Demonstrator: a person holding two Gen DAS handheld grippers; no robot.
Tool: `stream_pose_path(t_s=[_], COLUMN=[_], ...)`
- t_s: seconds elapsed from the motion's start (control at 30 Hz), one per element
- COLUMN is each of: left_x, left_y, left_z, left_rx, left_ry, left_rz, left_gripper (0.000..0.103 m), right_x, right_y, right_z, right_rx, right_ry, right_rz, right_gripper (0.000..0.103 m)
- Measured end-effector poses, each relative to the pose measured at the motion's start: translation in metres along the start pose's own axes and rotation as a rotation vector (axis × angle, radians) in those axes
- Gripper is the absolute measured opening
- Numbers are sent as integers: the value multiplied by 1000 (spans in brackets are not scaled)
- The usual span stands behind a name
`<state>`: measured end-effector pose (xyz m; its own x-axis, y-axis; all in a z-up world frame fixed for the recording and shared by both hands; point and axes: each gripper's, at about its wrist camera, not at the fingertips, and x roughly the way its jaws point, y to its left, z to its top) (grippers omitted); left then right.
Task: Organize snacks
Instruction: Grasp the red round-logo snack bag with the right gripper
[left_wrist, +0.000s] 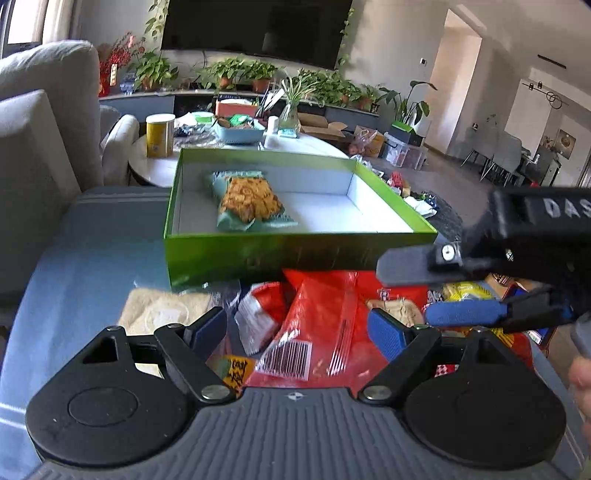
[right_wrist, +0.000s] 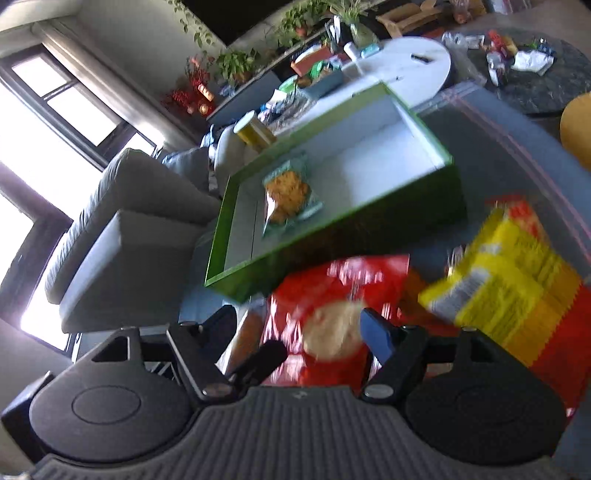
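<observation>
A green box (left_wrist: 295, 254) with a white inside stands on a grey-blue surface and holds one green snack packet (left_wrist: 249, 201). The box (right_wrist: 332, 236) and its packet (right_wrist: 290, 194) also show in the right wrist view. A heap of snack bags lies in front of the box, with a red bag (left_wrist: 321, 325) on top. My left gripper (left_wrist: 297, 328) is open just above the red bag. My right gripper (right_wrist: 299, 332) is open above a red bag (right_wrist: 332, 295), next to a yellow bag (right_wrist: 506, 280). It shows from the side in the left wrist view (left_wrist: 428, 291).
A grey sofa (left_wrist: 40, 147) stands at the left. A white round table (left_wrist: 229, 147) behind the box carries a yellow can (left_wrist: 159, 134), a blue basket (left_wrist: 240, 131) and a vase. A dark round table (right_wrist: 524, 74) with small items stands at the right.
</observation>
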<state>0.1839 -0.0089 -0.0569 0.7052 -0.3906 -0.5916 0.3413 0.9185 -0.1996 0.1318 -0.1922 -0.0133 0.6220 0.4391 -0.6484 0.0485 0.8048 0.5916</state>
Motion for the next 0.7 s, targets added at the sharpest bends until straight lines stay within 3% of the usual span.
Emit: stream_pose_path(t_s=[0.2, 0.43, 0.53, 0.7], left_x=[8, 24, 27, 23], left_y=[-1, 9, 6, -13], left_z=[-3, -5, -8, -12], left_rx=[-16, -106, -103, -42], left_ry=[7, 58, 64, 37], left_rz=[-27, -120, -182, -151], left_gripper=[81, 82, 68, 64], right_x=[14, 32, 37, 35], right_y=[-11, -17, -19, -22], right_z=[0, 2, 2, 0], right_rx=[29, 32, 23, 31], right_ry=[-8, 15, 25, 25], right_rz=[-70, -61, -61, -50], right_gripper=[90, 89, 87, 82])
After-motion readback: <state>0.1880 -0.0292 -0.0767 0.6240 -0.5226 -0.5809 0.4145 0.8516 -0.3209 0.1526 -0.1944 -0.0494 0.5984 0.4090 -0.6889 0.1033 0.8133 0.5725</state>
